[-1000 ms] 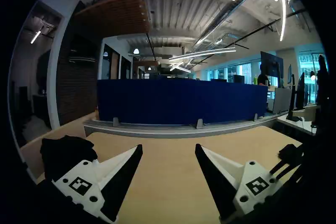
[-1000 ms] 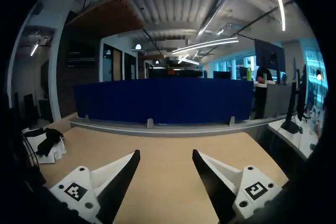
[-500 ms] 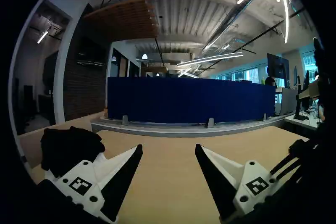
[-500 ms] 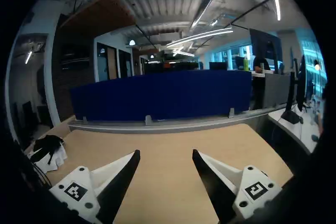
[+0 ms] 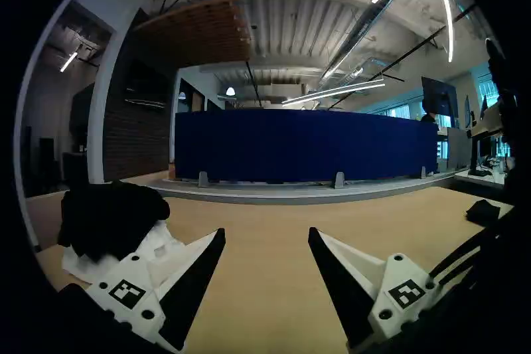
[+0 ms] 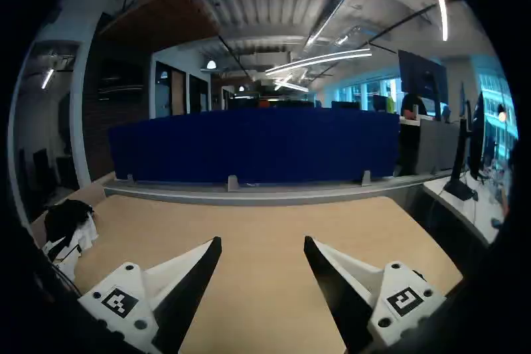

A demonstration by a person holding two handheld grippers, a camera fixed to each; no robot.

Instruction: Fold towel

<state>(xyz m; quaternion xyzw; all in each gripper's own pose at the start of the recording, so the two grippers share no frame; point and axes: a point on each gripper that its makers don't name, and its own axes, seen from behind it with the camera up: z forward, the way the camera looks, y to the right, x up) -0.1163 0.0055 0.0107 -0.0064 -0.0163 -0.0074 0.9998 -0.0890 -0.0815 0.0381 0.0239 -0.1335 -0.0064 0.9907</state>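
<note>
A heap of cloth lies at the left end of the wooden table (image 5: 265, 234): a black towel (image 5: 109, 218) bunched on top of a white one (image 5: 158, 241). In the left gripper view my left gripper (image 5: 265, 249) is open and empty, low over the table, with the heap just beyond its left finger. The right gripper view has the same black towel (image 6: 65, 216) and white towel (image 6: 78, 242) far to the left. My right gripper (image 6: 262, 253) is open with nothing between its fingers, over bare table (image 6: 265, 228).
A blue partition (image 5: 299, 145) on a grey rail runs along the table's far edge. A small dark object (image 5: 484, 210) lies on the table at the right. Monitors (image 6: 464, 148) stand on a neighbouring desk to the right.
The left gripper has dropped lower toward the table and come nearer the cloth heap, which looks larger now. The right gripper has shifted only slightly. Both stay open.
</note>
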